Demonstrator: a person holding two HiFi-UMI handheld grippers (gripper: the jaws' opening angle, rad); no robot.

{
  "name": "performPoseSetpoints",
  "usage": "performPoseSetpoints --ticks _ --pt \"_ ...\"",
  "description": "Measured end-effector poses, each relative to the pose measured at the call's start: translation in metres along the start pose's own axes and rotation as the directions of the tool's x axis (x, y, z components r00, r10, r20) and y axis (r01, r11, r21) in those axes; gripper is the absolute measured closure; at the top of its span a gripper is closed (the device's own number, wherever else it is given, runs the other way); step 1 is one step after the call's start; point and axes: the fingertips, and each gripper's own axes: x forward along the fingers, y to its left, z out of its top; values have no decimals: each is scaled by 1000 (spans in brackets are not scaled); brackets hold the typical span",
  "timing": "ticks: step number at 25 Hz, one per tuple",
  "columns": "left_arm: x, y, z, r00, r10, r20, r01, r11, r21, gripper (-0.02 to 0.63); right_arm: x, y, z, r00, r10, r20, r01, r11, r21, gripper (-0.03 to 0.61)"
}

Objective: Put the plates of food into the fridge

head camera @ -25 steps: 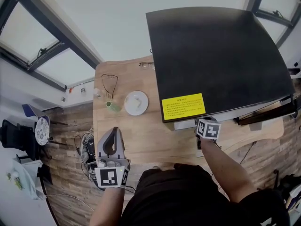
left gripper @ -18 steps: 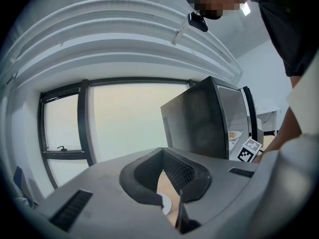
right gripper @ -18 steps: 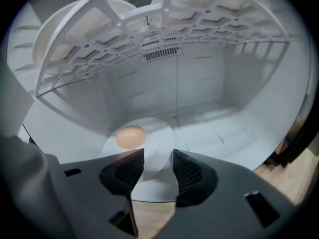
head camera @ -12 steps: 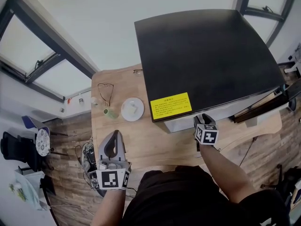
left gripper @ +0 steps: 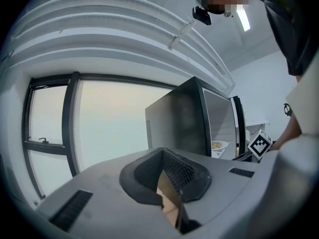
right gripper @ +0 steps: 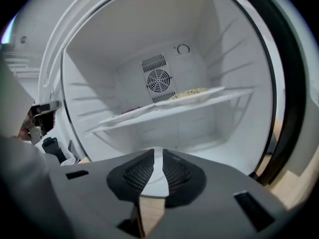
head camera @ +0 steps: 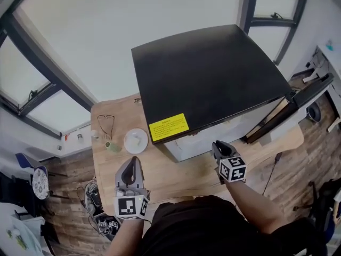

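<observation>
The black fridge stands on the wooden table with its door swung open to the right. In the right gripper view its white shelf carries a plate of food and a second plate. My right gripper hovers in front of the opening. Its jaws have just been closing; a narrow slit remains at the right gripper, with nothing in it. A white plate lies on the table left of the fridge. My left gripper hangs shut and empty near it.
A small green object and a pair of glasses lie by the plate at the table's left. A yellow label marks the fridge top's front corner. Windows run behind the table. Cables lie on the floor at left.
My right gripper has lifted and drawn back from the fridge opening. The left gripper has shifted a little over the table. The head view has swung, so the fridge sits further left.
</observation>
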Motion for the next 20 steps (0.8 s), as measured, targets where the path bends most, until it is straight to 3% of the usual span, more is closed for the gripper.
performPoseSetpoints --ticks 7,12,20 --pt "8 -14 -10 998 -53 -15 53 999 -12 609 -44 22 46 990 83 113 -69 990 -126 534" --pt "16 -28 -22 997 -75 -21 74 997 -18 609 -61 40 66 984 140 111 -110 965 -238 555" --pt "17 -38 -24 996 -86 -26 86 996 -11 609 -66 28 63 986 118 118 -90 971 -220 557"
